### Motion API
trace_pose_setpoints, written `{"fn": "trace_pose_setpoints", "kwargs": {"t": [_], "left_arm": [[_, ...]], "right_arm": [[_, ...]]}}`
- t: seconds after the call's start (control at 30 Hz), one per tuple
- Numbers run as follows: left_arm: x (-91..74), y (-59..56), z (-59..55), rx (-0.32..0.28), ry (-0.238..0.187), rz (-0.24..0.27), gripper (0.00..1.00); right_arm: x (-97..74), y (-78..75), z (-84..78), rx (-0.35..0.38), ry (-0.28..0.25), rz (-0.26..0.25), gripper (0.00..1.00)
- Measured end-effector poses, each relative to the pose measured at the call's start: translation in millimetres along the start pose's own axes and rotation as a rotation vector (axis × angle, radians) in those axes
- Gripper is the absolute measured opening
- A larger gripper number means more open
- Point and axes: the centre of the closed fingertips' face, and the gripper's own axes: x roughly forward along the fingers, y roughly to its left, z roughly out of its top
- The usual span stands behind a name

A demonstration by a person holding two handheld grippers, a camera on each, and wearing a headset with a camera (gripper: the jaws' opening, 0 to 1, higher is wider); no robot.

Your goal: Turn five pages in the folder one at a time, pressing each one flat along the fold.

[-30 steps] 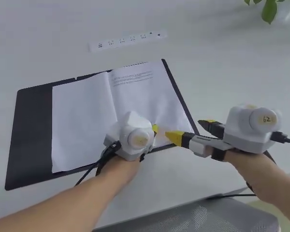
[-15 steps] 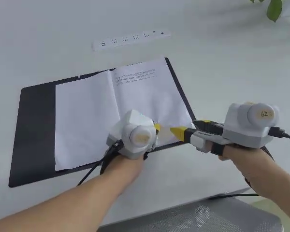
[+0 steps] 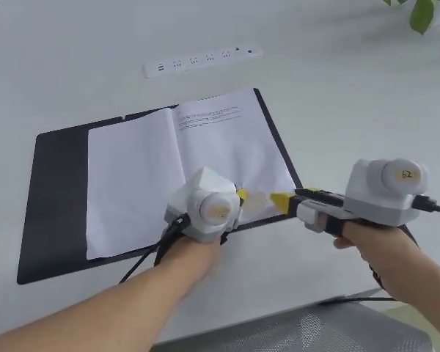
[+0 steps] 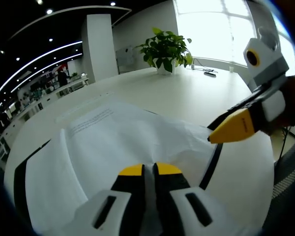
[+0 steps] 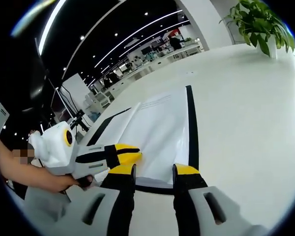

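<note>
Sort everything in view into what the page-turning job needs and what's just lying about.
Job:
folder
pages
left gripper
right gripper

Lying about:
power strip
plant

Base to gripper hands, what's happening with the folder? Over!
Left gripper shut, over the right page. Right gripper open at the folder corner. Nothing in the way.

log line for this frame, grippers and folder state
folder: open | left gripper: shut at lower edge of right page, page bulged | right gripper: open, by folder's near right corner
</note>
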Motion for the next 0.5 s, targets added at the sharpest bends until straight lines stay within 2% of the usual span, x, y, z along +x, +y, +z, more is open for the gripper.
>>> {"fn": "trace_pose_setpoints", "kwargs": {"t": [0.3, 0.5], "left_arm": [[-0.2, -0.2, 0.2, 0.003, 0.001, -0.002, 0.06], [-0.8, -0.1, 0.6, 0.004, 0.002, -0.003, 0.06]], "right_arm": [[-2.1, -11.8, 1.1, 0.017, -0.005, -0.035, 0.09], [-2.1, -14.2, 2.6, 0.018, -0.010, -0.039, 0.00]]}}
